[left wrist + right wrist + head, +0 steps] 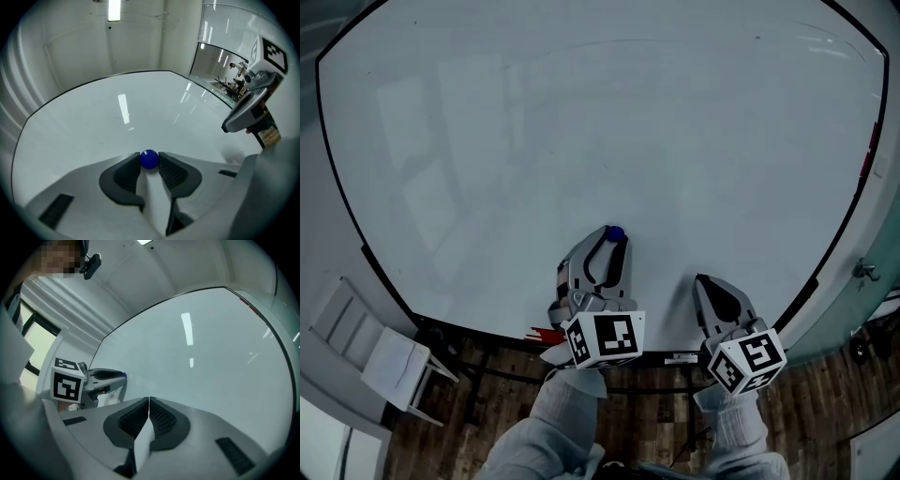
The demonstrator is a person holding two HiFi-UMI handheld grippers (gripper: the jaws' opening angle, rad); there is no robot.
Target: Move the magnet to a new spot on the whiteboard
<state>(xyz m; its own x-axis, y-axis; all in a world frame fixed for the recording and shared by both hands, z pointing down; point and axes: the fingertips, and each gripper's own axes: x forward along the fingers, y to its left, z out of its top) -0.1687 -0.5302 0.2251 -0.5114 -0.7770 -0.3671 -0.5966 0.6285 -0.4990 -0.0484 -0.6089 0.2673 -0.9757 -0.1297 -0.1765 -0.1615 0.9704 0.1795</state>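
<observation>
A small round blue magnet (615, 232) (149, 159) sits on the whiteboard (628, 122), low and near its middle. My left gripper (612, 240) (149, 156) is shut on it, both dark pads touching its sides at the fingertips. In the right gripper view the left gripper (108, 376) shows at the left, a speck of the blue magnet (123, 375) at its tip. My right gripper (704, 281) (149, 401) is a little to the right of the left one, tips near the board, shut with nothing between the pads. It also shows in the left gripper view, where the right gripper (234, 123) is at the far right.
The board's black frame (356, 234) curves round it. A red object (546, 335) lies under the lower edge by the left gripper. A white step stool (380, 352) stands at the lower left on a wooden floor (666, 403). Glass panels (220, 61) stand beyond the board.
</observation>
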